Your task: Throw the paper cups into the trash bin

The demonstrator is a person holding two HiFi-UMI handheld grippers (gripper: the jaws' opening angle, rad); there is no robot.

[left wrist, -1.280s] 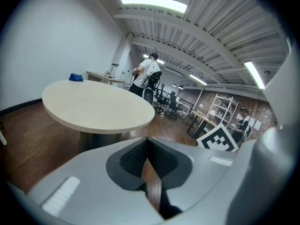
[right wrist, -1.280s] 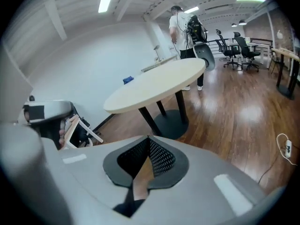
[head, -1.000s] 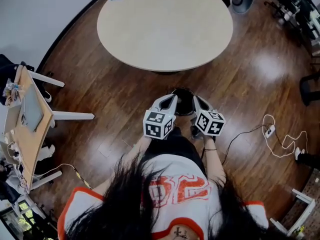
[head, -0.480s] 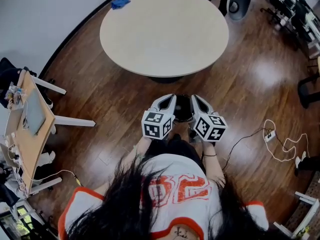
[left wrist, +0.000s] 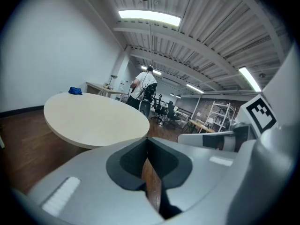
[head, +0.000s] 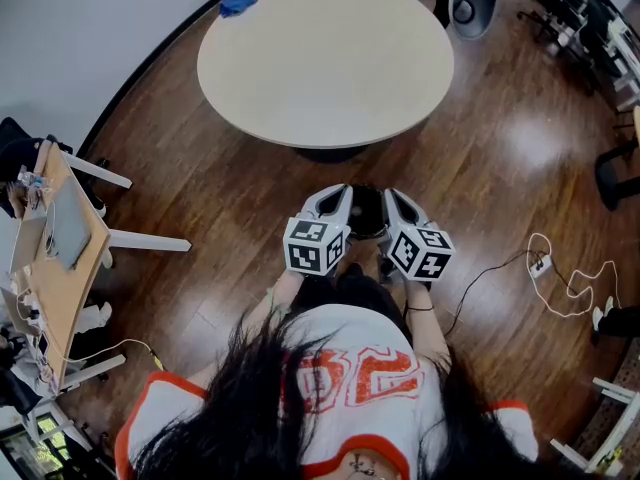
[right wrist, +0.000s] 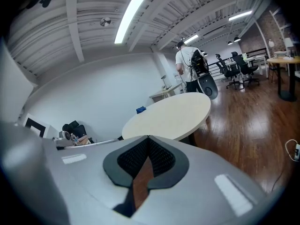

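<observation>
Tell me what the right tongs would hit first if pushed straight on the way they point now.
Probably the near edge of the round table, in line beyond the shut tips of the right tongs; nothing shows between, though depth is unclear.

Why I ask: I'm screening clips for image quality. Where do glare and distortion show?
Head view: bright glare patches on the wooden floor. Left gripper view: fisheye curving, black corners, ceiling lamp blown out. Right gripper view: same black corners, lamp strip glaring.
</observation>
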